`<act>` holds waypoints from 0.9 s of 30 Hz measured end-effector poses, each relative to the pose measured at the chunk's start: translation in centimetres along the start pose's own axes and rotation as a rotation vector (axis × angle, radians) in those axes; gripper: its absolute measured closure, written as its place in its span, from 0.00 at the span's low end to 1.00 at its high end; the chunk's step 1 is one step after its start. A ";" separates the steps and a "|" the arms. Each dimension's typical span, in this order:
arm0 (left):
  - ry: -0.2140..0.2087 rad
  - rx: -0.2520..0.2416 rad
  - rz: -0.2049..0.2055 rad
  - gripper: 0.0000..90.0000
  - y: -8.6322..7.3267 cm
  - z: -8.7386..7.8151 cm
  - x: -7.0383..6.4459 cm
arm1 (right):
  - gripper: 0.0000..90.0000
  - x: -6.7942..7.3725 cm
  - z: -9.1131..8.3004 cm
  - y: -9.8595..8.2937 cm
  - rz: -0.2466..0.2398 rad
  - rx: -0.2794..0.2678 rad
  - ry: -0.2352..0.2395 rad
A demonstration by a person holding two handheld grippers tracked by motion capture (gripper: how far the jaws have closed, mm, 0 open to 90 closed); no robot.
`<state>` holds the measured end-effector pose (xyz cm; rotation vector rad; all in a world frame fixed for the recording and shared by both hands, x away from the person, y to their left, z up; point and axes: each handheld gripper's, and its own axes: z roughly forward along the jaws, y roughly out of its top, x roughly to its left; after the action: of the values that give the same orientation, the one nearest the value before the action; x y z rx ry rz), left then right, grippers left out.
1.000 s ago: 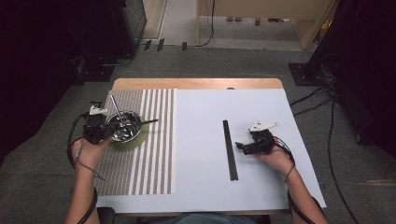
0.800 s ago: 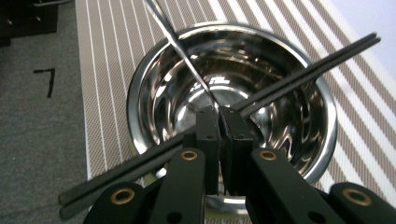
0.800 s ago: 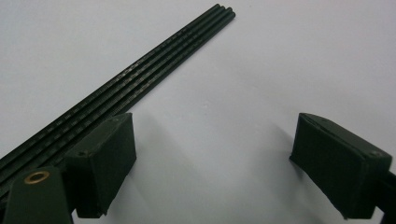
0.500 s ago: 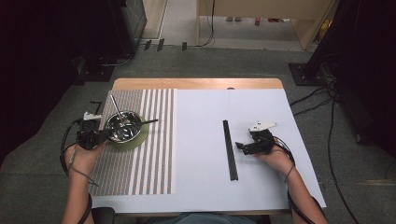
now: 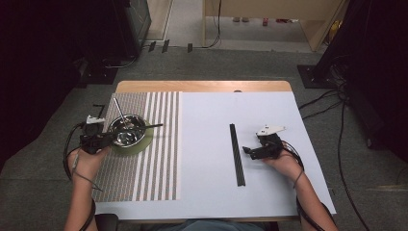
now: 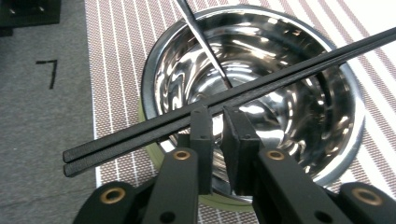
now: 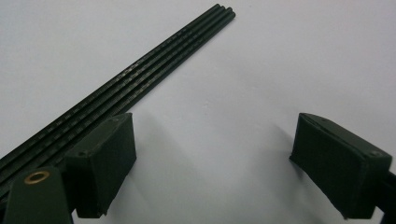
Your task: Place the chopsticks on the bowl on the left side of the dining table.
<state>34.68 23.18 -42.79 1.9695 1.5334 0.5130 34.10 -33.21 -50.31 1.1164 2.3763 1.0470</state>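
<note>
On the table: a white table (image 5: 202, 159) carries a striped placemat (image 5: 144, 159) on the person's left side, with bare white surface to the right.
Bowl: a polished steel bowl (image 5: 127, 131) sits on a green saucer (image 5: 137, 147) on the placemat; a metal utensil (image 5: 121, 113) leans in it, handle pointing away from the person.
Chopsticks on bowl: a black pair of chopsticks (image 6: 233, 95) lies across the bowl's rim, its long axis running left to right across the table, one end overhanging the rim on the left hand's side.
Loose bundle: a second set of black sticks (image 5: 236, 154) lies flat on the white surface, long axis running away from the person, just to the left of the right hand.
Left gripper: the left gripper (image 6: 215, 116) has its jaws drawn nearly together right at the pair on the bowl; whether they actually pinch it cannot be told.
Right gripper: the right gripper (image 7: 212, 168) rests low with jaws spread wide and empty; the bundle passes just outside one jaw, not between them.
Key relation: the bundle lies side-on to the right gripper, so a grasp would likely call for a short sideways shift toward it.
</note>
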 end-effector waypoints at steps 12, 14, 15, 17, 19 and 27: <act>-0.062 -0.065 0.037 0.68 1.4 -0.6 -2.0 | 0.15 0.0 0.0 0.0 -0.002 -0.002 -0.001; -0.074 -0.065 0.045 0.62 1.5 -0.4 -2.2 | 0.15 0.0 0.0 0.0 -0.001 -0.002 -0.001; -0.074 -0.065 0.045 0.61 1.5 -0.4 -2.2 | 0.15 0.0 0.0 0.0 -0.001 -0.002 -0.001; -0.082 -0.074 0.052 0.56 1.7 -0.3 -2.5 | 0.15 0.0 0.0 0.0 -0.001 -0.002 -0.001; -0.098 -0.077 0.052 0.55 1.8 -0.2 -2.8 | 0.15 0.0 0.0 0.0 -0.001 -0.002 -0.001; -0.128 -0.083 0.096 0.42 2.4 0.1 -4.3 | 0.15 0.0 0.0 0.0 -0.002 -0.002 -0.001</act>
<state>35.39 18.57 -41.04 1.9794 1.3241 0.4721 34.10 -33.22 -50.32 1.1135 2.3742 1.0482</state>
